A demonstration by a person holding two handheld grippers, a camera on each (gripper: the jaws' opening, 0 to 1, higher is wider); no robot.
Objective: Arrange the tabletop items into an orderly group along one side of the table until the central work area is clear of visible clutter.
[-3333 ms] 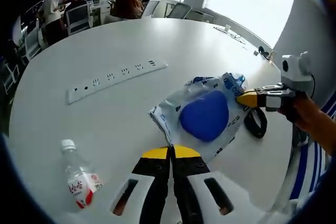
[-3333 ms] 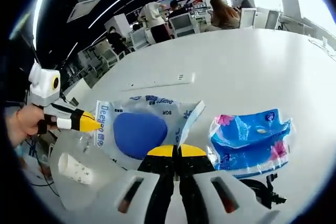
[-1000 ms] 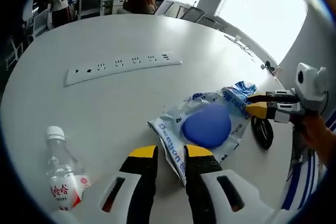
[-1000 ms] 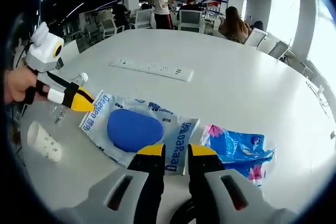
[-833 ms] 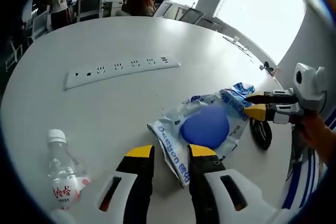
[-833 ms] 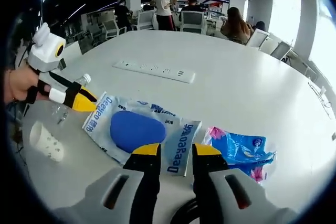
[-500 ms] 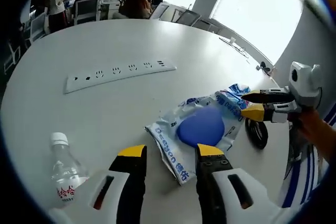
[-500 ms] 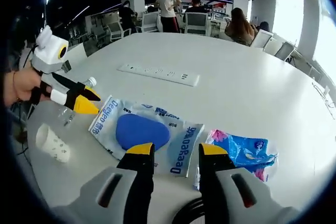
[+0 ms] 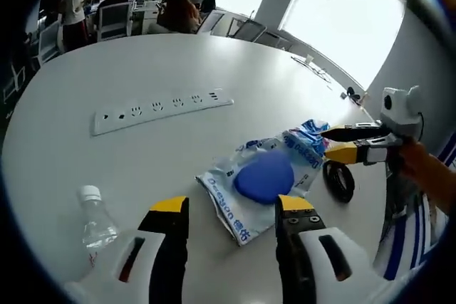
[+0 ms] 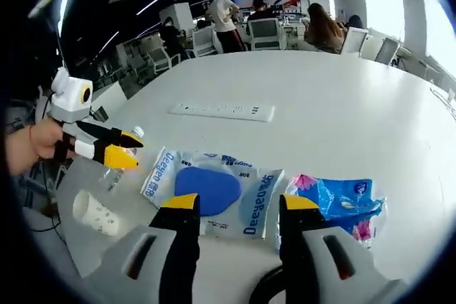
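A clear packet holding a blue pad (image 9: 260, 179) (image 10: 210, 190) lies flat on the white round table (image 9: 142, 69). My left gripper (image 9: 233, 208) stands open just short of the packet's near corner, nothing between its fingers. It also enters the right gripper view (image 10: 127, 147), open beside the packet's left edge. My right gripper (image 10: 241, 204) is open over the packet's near edge and shows from the right in the left gripper view (image 9: 332, 142). A blue tissue pack (image 10: 338, 204) (image 9: 306, 137) lies against the packet.
A white power strip (image 9: 160, 110) (image 10: 222, 110) lies beyond the packet. A small water bottle (image 9: 96, 218) and a paper cup (image 10: 96, 213) lie near the table edge. A black ring (image 9: 338, 179) sits by the tissue pack. People and chairs stand beyond the far rim.
Both grippers were shut on the packet's edges; they have let go, opened wide and drawn back. The packet now lies flat.
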